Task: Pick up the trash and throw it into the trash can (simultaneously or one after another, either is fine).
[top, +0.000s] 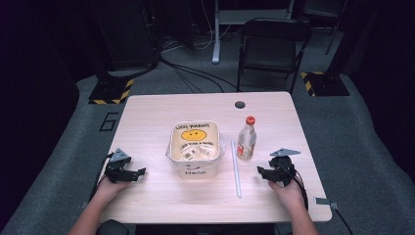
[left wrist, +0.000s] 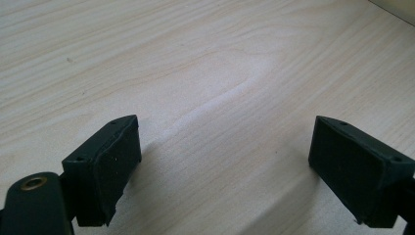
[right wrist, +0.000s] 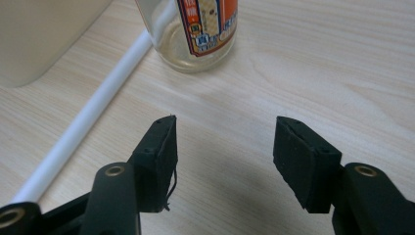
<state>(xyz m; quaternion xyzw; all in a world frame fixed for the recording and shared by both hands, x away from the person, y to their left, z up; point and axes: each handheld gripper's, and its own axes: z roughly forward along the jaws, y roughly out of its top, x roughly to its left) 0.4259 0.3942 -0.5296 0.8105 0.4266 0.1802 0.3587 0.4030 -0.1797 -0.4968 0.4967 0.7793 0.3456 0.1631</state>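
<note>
A clear glass bottle [top: 246,139] with a red cap and an orange label stands upright right of the table's middle; its base [right wrist: 195,34] is just ahead of my right gripper [right wrist: 222,147]. A long white straw [top: 236,168] lies flat between the bottle and a cream tub [top: 194,147] with a yellow smiley face; the straw [right wrist: 93,112] runs past my right gripper's left jaw. The right gripper [top: 264,171] rests low near the table's right front, open, with only bare wood between its jaws. My left gripper [top: 133,172] is wide open over bare table [left wrist: 225,152].
The cream tub's side [right wrist: 44,34] is at the upper left of the right gripper view. A round cable hole [top: 240,104] sits near the table's far edge. A black folding chair [top: 271,49] stands behind the table. Cables trail from both grippers.
</note>
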